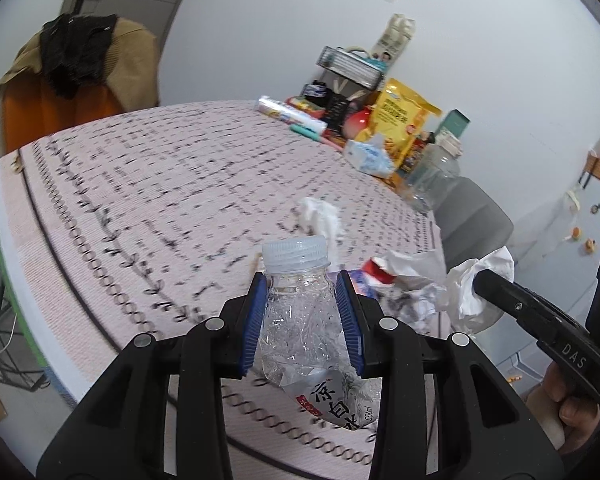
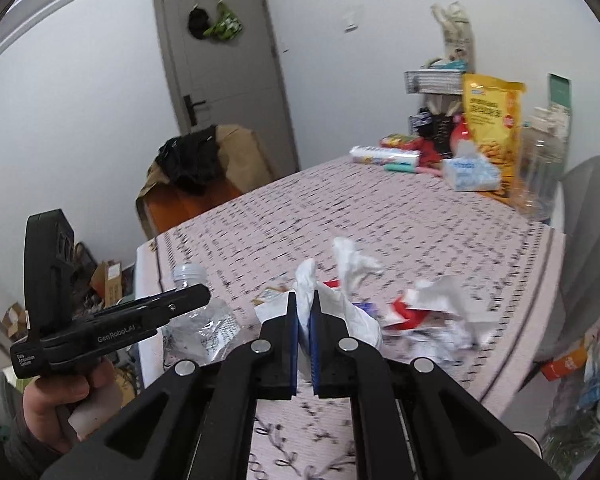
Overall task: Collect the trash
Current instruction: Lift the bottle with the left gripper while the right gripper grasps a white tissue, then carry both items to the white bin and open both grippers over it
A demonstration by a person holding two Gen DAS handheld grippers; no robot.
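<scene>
My left gripper (image 1: 302, 280) is shut on a crumpled clear plastic bottle (image 1: 300, 332) with a white cap, held above the table; the bottle also shows in the right wrist view (image 2: 204, 324). My right gripper (image 2: 304, 300) is shut on a white crumpled tissue (image 2: 312, 280); the same tissue shows in the left wrist view (image 1: 476, 284). More trash lies on the patterned tablecloth (image 1: 140, 184): another white tissue (image 1: 320, 212), crumpled paper (image 2: 444, 320) and a red-and-white wrapper (image 2: 404, 308).
At the table's far end stand a yellow snack bag (image 2: 492, 120), a tissue pack (image 2: 470, 174), a clear jar (image 2: 536, 172), a foil roll (image 2: 384, 156) and a rack. A chair draped with clothes (image 1: 76, 76) stands beyond the table. A grey chair (image 2: 588, 232) is at the right.
</scene>
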